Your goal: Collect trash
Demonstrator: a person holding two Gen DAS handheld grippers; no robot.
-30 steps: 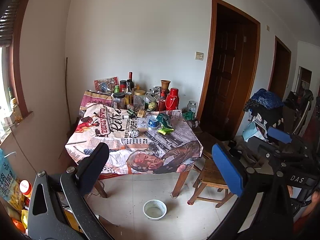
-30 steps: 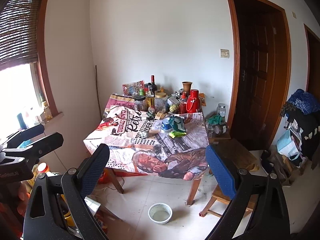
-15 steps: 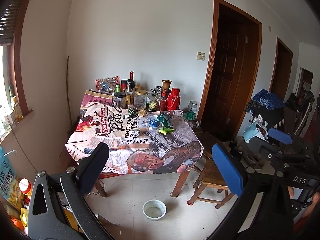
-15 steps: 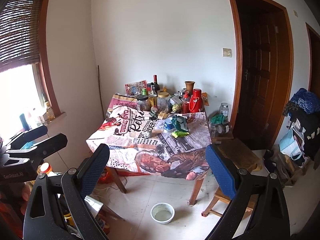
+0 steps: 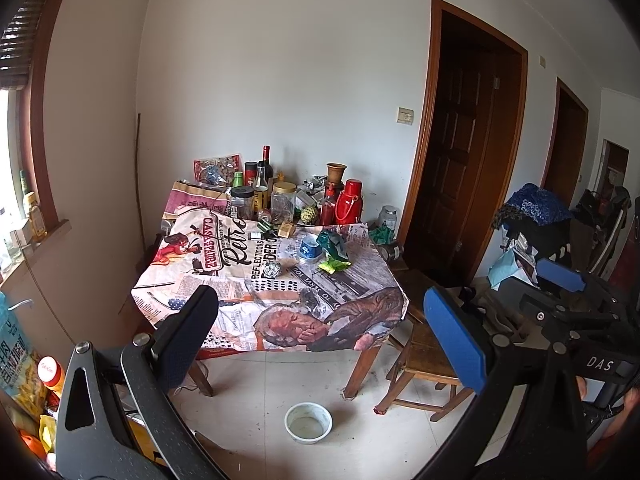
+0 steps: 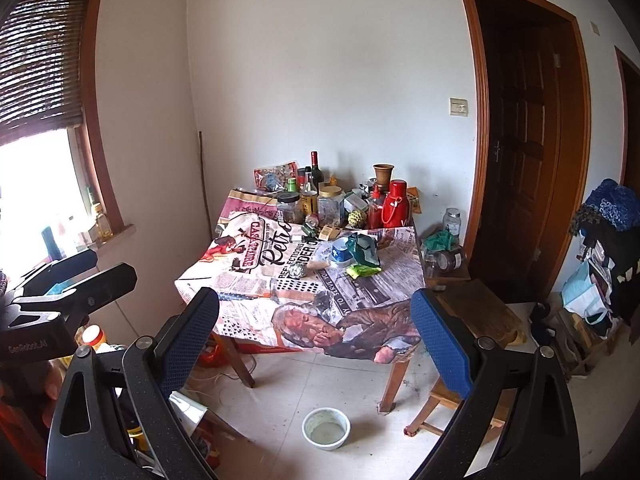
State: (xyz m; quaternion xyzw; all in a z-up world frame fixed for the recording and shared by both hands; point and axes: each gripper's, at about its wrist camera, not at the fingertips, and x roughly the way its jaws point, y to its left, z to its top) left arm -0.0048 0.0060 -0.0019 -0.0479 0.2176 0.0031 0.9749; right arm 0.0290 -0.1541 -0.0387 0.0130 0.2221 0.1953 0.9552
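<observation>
A: Which step is in hand?

B: I think it is the approach. Both claws are well apart from the table (image 5: 372,344), and no trash is taken yet. The left gripper (image 5: 324,332) has its 2 fingers spread wide with nothing between them. The right gripper (image 6: 316,332) is the same, wide open and empty.

A: Where is the trash?

B: On the printed tablecloth (image 5: 224,276), near the middle. I see a foil ball (image 5: 272,269), a yellow-green wrapper (image 5: 334,266) and a dark green bag (image 5: 334,243), just beside a small blue cup (image 5: 309,249). Behind them, bottles and jars (image 5: 260,192) stand along the wall side.

A: What does the next move need?

B: In my judgement, the person must come much closer and lower 1 claw over a loose piece. The foil ball stands apart from the others, so it looks easy to reach.

A: Do the 2 views differ?

B: Yes. The right view shows the bright window (image 6: 36,184) and the left gripper at its left edge. The left view shows the second doorway (image 5: 568,140) and the right gripper at its right edge. Both show a white bowl (image 6: 326,428) on the floor.
</observation>
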